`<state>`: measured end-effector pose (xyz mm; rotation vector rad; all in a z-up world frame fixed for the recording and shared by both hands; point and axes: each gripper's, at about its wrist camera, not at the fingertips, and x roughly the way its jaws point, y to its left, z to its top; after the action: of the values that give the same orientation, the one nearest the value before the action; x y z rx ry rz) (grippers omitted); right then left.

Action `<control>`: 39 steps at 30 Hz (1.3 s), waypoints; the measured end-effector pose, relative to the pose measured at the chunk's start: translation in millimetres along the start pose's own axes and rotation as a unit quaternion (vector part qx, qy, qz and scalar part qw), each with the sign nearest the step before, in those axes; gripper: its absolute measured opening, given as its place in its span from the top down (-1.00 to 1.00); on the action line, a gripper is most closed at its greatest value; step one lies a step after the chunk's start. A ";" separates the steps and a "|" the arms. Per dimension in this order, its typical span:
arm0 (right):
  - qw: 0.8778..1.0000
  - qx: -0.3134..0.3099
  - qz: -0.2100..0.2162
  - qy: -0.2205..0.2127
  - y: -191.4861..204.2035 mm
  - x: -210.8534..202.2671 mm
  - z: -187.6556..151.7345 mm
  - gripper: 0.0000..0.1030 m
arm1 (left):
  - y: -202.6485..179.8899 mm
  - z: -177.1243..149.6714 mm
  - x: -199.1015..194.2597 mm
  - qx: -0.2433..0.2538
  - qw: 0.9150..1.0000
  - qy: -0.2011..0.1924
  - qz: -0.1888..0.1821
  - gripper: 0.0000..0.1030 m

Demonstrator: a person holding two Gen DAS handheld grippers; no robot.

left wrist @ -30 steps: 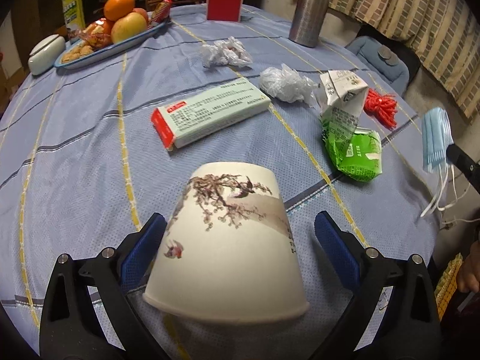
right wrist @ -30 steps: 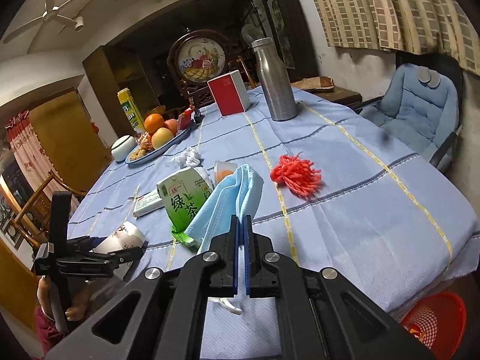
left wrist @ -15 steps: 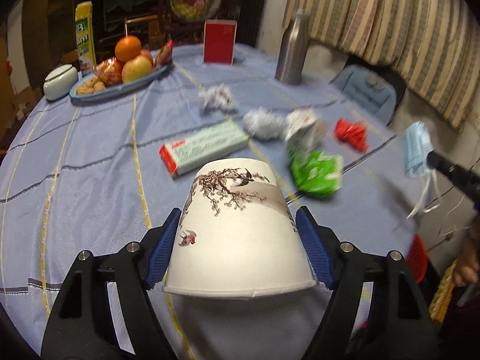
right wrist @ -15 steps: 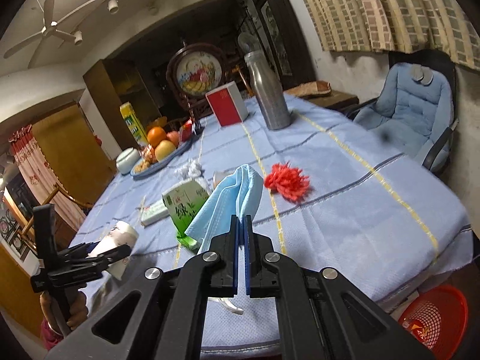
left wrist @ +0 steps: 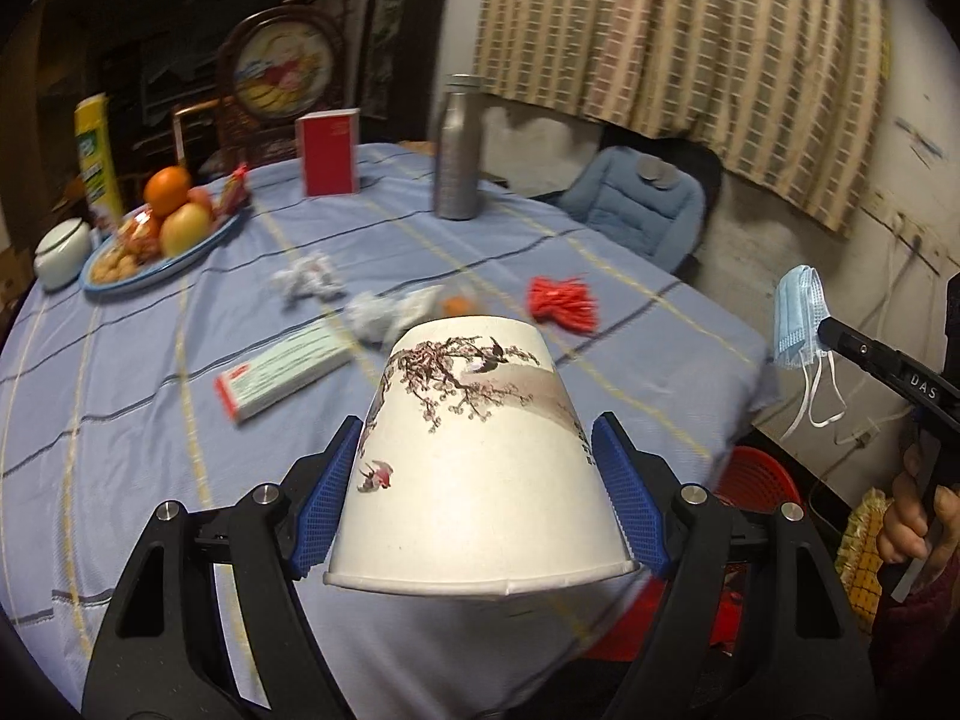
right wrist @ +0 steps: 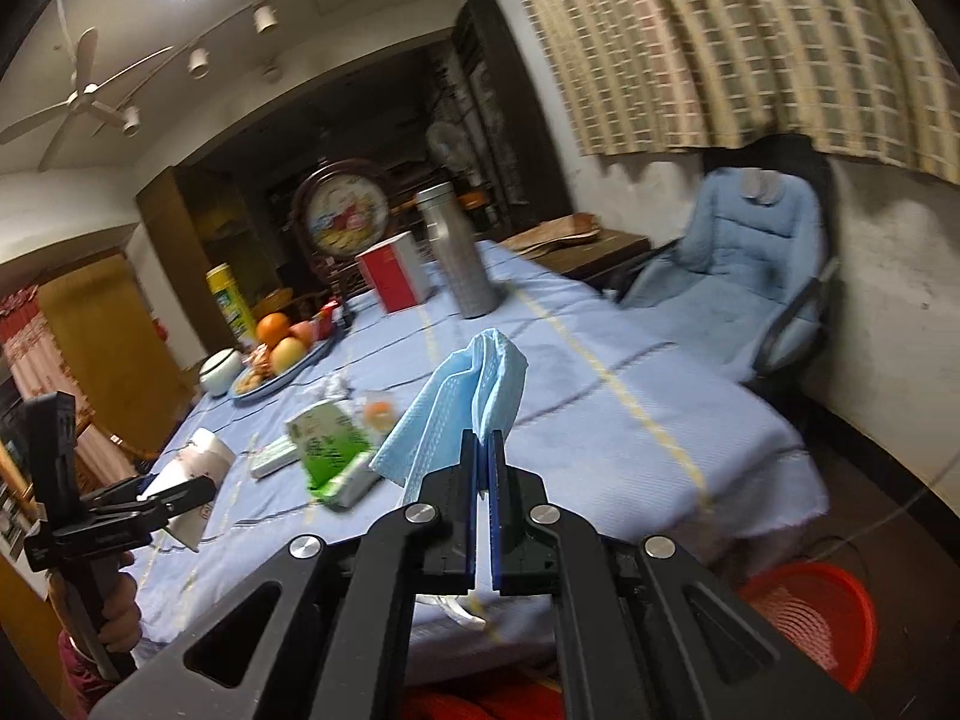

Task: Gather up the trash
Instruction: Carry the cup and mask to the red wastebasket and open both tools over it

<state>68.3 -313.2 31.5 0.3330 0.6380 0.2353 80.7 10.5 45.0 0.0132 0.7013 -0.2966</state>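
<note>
**Cup and mask both gripped above the bench**

The left gripper (left wrist: 480,480) is holding a paper cup (left wrist: 480,456) upside down, rim toward the camera — its blue fingers (left wrist: 327,504) are pressing on the cup's two sides, having just closed in on it. The cup, printed with blossom branches and birds, is hanging in the air over the near edge of the bench (left wrist: 120,360), clear of the blue striped cloth.

The right gripper (right wrist: 483,462) is pinching a blue face mask (right wrist: 462,402) with its fingers shut tight on the fabric; the mask is standing up from the fingertips, its white ear loops dangling below. From the left wrist view the mask is hanging off past the bench's right edge, above and near a red basket (right wrist: 804,618) on the floor.

More litter is lying on the bench — a green carton (right wrist: 330,450), a flat box (left wrist: 282,372), crumpled paper (left wrist: 309,282) and a red bundle (left wrist: 564,303).
</note>
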 end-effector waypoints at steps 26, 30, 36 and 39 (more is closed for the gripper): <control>0.965 0.113 -0.232 0.046 -184.5 -22.3 -75.9 -0.24 | -181.0 6.6 91.5 0.153 0.974 0.087 -0.140 -0.45; 0.963 0.128 -0.234 0.027 -197.3 -34.3 -73.2 -0.29 | -223.9 3.2 109.9 0.187 0.962 0.107 -0.166 -0.45; 0.960 0.149 -0.237 0.020 -215.7 -44.7 -73.8 -0.29 | -290.5 -2.9 141.1 0.240 0.939 0.136 -0.205 -0.46; 0.957 0.160 -0.239 0.017 -223.1 -48.3 -74.1 -0.29 | -321.8 -6.4 156.5 0.260 0.927 0.153 -0.222 -0.48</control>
<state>10.0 -516.7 -81.5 0.4746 0.7720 -0.3318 102.0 -338.5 -31.6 0.4188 0.9162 -0.9271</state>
